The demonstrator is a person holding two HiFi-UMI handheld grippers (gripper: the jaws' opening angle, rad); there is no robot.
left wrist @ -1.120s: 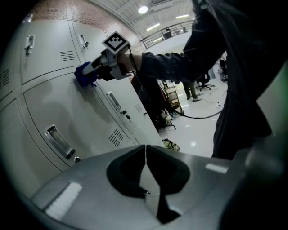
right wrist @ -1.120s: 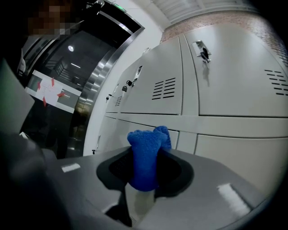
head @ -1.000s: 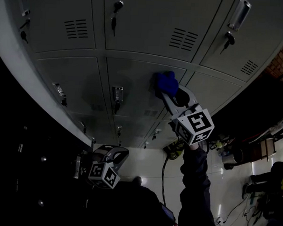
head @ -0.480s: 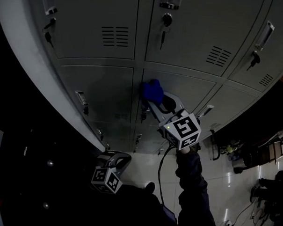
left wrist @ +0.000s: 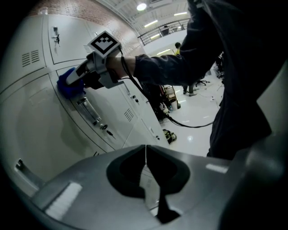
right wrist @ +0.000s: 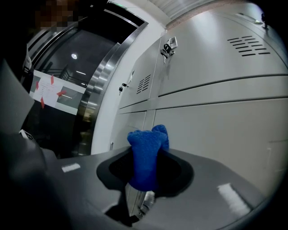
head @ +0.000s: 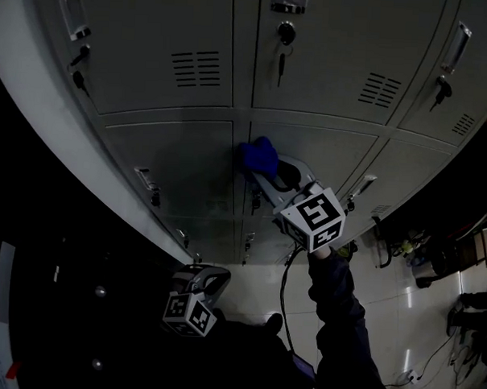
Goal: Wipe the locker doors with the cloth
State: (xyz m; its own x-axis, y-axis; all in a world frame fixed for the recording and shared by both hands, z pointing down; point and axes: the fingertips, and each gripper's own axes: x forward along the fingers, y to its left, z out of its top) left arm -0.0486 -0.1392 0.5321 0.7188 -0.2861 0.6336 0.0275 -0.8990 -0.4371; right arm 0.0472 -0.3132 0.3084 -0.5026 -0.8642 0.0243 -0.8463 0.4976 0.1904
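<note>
A bunched blue cloth (head: pixel 256 156) is pressed against a grey locker door (head: pixel 326 157) near its upper left corner, beside the seam between two doors. My right gripper (head: pixel 265 168) is shut on the blue cloth (right wrist: pixel 146 155), which sticks out between the jaws. The left gripper view shows the same cloth (left wrist: pixel 69 83) held against the lockers. My left gripper (head: pixel 201 278) hangs low, away from the lockers, its jaws closed together with nothing between them (left wrist: pixel 146 173).
Rows of grey lockers (head: pixel 169 61) with vents, handles (head: pixel 70 9) and keys (head: pixel 284 34) fill the view. A dark glass wall (right wrist: pixel 67 90) stands left of the lockers. A glossy white floor (head: pixel 383 317) with a cable (head: pixel 284 288) and chairs lies to the right.
The right gripper and cloth slid left across the locker door, from its middle toward the seam at its left edge. The left gripper stayed low.
</note>
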